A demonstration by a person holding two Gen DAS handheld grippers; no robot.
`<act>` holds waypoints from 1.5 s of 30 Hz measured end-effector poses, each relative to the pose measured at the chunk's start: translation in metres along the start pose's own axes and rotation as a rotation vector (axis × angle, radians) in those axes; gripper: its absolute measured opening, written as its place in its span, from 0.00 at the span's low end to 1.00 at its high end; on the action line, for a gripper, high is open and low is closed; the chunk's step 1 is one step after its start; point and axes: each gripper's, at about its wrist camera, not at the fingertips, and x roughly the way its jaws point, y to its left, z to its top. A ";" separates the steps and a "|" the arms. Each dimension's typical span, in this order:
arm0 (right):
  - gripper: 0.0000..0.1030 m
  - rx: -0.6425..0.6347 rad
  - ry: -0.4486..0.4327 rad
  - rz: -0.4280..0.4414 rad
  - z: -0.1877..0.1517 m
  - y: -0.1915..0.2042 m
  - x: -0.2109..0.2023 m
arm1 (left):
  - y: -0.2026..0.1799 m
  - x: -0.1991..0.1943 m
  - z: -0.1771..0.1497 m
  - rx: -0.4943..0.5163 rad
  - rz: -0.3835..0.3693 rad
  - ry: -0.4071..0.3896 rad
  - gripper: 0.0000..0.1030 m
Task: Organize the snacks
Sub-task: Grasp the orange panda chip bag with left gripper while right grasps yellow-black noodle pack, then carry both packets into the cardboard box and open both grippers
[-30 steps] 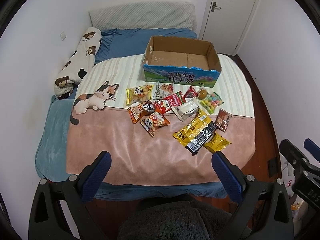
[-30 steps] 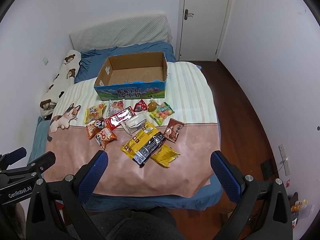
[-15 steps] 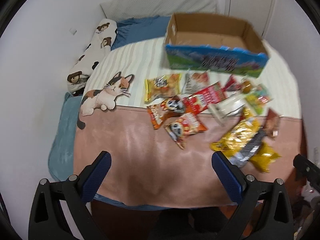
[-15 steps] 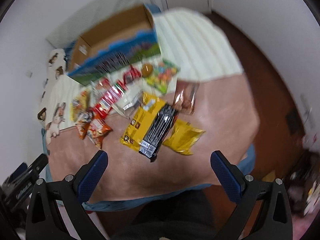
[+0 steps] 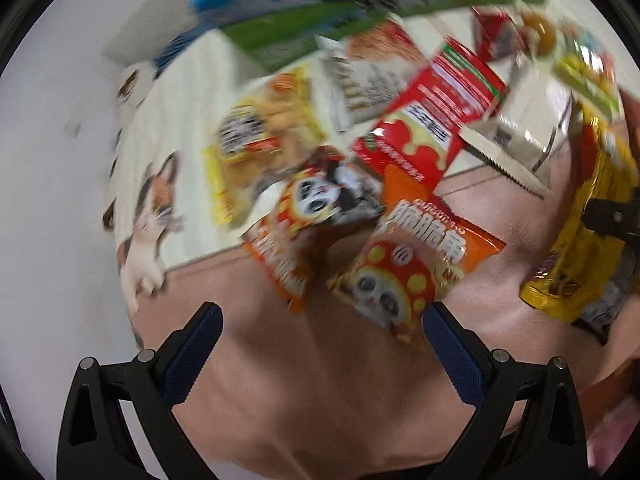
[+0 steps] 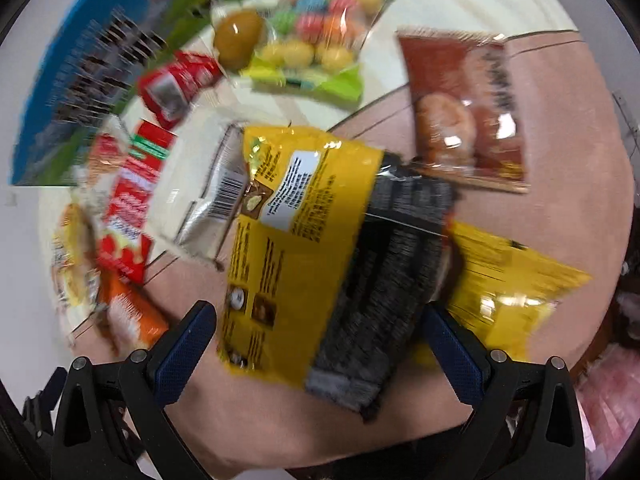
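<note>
Several snack packets lie on a bed cover in front of a cardboard box (image 5: 320, 12) with a blue and green front. My left gripper (image 5: 322, 320) is open and low over the cover, just short of an orange panda packet (image 5: 404, 276); a second panda packet (image 5: 316, 216) and a red packet (image 5: 428, 124) lie beyond. My right gripper (image 6: 318, 322) is open, its fingers either side of the near end of a big yellow-and-black bag (image 6: 320, 240). Neither holds anything. Both views are motion-blurred.
In the right wrist view a small yellow packet (image 6: 512, 276), a brown-red packet (image 6: 468, 112), a bag of coloured candy balls (image 6: 320, 40) and a white-silver packet (image 6: 200, 188) surround the big bag. A cat print (image 5: 152, 216) marks the cover's left side.
Both grippers have dropped from high above the bed to close over the snacks, the left toward the panda packets, the right toward the yellow-and-black bag. Both stay open.
</note>
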 end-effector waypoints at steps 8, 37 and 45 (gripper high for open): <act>0.91 -0.119 0.023 -0.100 -0.004 0.031 0.017 | -0.024 0.014 0.016 0.185 -0.164 -0.021 0.59; 0.88 -0.175 0.071 -0.011 -0.084 0.108 0.060 | 0.020 0.068 -0.042 -0.330 -0.451 0.117 0.44; 0.88 -0.247 0.029 0.093 -0.092 0.136 0.008 | 0.036 0.009 -0.070 -0.376 -0.475 0.077 0.43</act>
